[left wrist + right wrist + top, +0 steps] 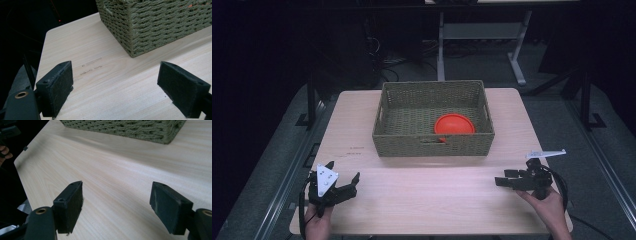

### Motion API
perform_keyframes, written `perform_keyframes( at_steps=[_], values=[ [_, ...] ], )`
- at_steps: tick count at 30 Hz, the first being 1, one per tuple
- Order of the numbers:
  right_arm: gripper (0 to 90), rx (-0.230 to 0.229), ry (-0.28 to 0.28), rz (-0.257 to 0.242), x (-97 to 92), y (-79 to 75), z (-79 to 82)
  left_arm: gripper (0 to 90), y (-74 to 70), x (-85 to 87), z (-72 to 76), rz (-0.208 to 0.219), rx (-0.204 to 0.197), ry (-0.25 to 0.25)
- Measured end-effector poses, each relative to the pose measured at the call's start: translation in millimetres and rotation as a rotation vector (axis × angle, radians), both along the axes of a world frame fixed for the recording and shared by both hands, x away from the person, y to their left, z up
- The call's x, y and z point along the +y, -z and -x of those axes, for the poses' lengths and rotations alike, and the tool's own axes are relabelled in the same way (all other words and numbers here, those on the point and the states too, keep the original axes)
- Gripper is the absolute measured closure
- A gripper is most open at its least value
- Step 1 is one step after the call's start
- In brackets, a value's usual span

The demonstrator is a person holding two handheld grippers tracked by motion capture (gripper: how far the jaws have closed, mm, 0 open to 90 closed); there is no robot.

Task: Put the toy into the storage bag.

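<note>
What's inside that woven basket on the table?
The woven basket holds one round orange-red dish, lying on the bottom near the front wall, right of centre. The rest of the floor that shows is bare. The front wall covers the dish's near edge and the floor strip behind it.

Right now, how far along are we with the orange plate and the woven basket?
Looks done: the orange plate lies inside the woven basket, near its front wall. In hand: nothing. The left gripper and right gripper both hang open over the bare wooden table, near its front edge and apart from the basket. Left: I see no other loose items on the table, so probably little remains.
</note>
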State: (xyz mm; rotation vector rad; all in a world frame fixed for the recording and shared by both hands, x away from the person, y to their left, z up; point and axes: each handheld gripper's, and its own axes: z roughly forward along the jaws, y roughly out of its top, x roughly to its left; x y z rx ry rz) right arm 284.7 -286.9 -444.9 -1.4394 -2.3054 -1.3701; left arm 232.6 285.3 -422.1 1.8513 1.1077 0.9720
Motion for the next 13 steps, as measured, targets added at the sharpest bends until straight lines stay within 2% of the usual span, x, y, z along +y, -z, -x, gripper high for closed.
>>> perform_keyframes(
  at_steps=[4, 8, 13],
  values=[
    [25.0, -0.022, 0.014, -0.029, -4.3, 6.4, 9.9, 12.7, 0.1, -0.3, -0.4, -0.005, 0.003, 0.005],
    [24.6, -0.017, 0.026, -0.079, -8.9, 12.7, 18.4, 12.7, 0.6, -0.7, -1.1, -0.003, 0.007, 0.004],
    [23.1, -0.054, 0.043, -0.114, -13.8, 18.5, 30.2, 12.7, 0.7, -2.5, -1.7, -0.003, 0.003, 0.012]
  ],
)
